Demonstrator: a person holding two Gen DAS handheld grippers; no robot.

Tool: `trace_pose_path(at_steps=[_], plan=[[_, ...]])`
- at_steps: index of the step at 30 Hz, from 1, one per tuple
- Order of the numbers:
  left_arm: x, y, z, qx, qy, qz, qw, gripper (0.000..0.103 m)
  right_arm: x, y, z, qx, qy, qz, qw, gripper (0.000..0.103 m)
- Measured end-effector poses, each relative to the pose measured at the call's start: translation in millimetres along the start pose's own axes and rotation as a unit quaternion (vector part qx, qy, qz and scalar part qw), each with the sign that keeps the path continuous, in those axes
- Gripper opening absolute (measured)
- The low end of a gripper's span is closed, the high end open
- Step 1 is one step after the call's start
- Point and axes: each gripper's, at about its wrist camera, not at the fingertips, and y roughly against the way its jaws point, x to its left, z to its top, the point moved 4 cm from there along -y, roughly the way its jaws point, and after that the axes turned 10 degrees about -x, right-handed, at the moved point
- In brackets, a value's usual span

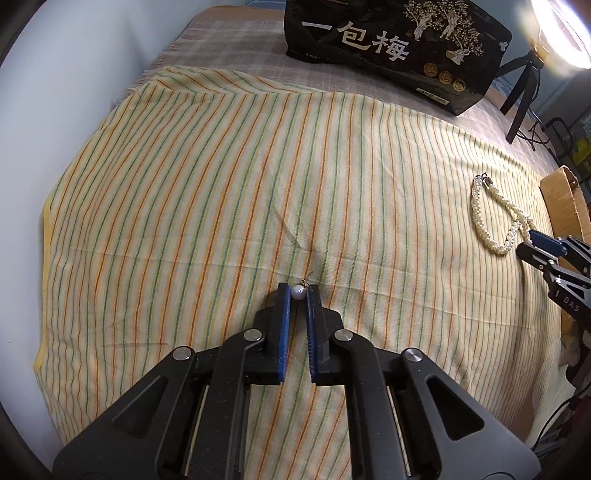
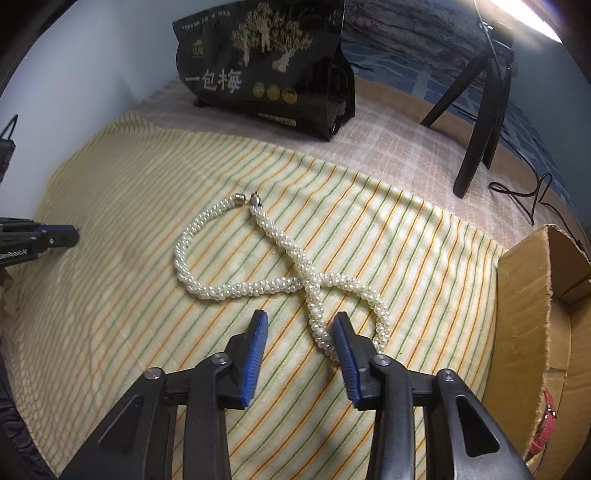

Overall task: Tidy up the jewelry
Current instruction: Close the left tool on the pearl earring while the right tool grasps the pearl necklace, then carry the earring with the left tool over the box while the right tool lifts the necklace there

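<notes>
1. This looks like a room in someone's home, arranged for filming on a bed or low table.
2. A yellow striped cloth (image 1: 221, 184) lies over a pink checked blanket (image 1: 236, 48) with a fringed edge.
3. A black snack bag (image 2: 266, 70) with Chinese lettering stands at the back.
4. A ring light (image 1: 561, 29) on a small tripod (image 2: 480, 122) glares beside it.
5. An open cardboard box (image 2: 524, 302) sits at the cloth's edge.

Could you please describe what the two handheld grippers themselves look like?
Both the left gripper and the right gripper are matte black linkage frames with round silver pivot pins and triangular cut-outs. Each finger carries a ribbed blue pad. White lettering marks the side of each frame, only partly legible.
</notes>
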Motion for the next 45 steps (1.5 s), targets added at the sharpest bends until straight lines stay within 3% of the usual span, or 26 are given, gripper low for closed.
trace_pose_path(at_steps=[4, 14, 22, 31, 45], plan=[[-1.7, 2.3, 2.8, -0.004, 0.007, -0.006, 0.9999, 0.006, 0.3, 2.0, 0.8, -0.002, -0.007, 0.008, 1.0, 0.007], [11.8, 33.7, 17.5, -0.041, 0.038, -0.023, 0.9982, 0.006, 3.4, 19.8, 7.6, -0.022, -0.026, 0.033, 0.999, 0.006], [-0.1, 53.9, 26.9, -0.065, 0.028, -0.034, 0.9969, 0.006, 5.7, 49.1, 20.6, -0.056, -0.052, 0.063, 0.995, 0.006], [-54.2, 99.9, 35.5, -0.125, -0.033, -0.05, 0.9903, 0.006, 3.2, 97.9, 33.1, -0.106, -0.056, 0.075, 0.99, 0.006], [-150.1, 159.3, 26.7, -0.203, -0.14, -0.084, 0.9656, 0.006, -16.8, 180.7, 31.5, -0.179, -0.067, 0.076, 0.979, 0.005]])
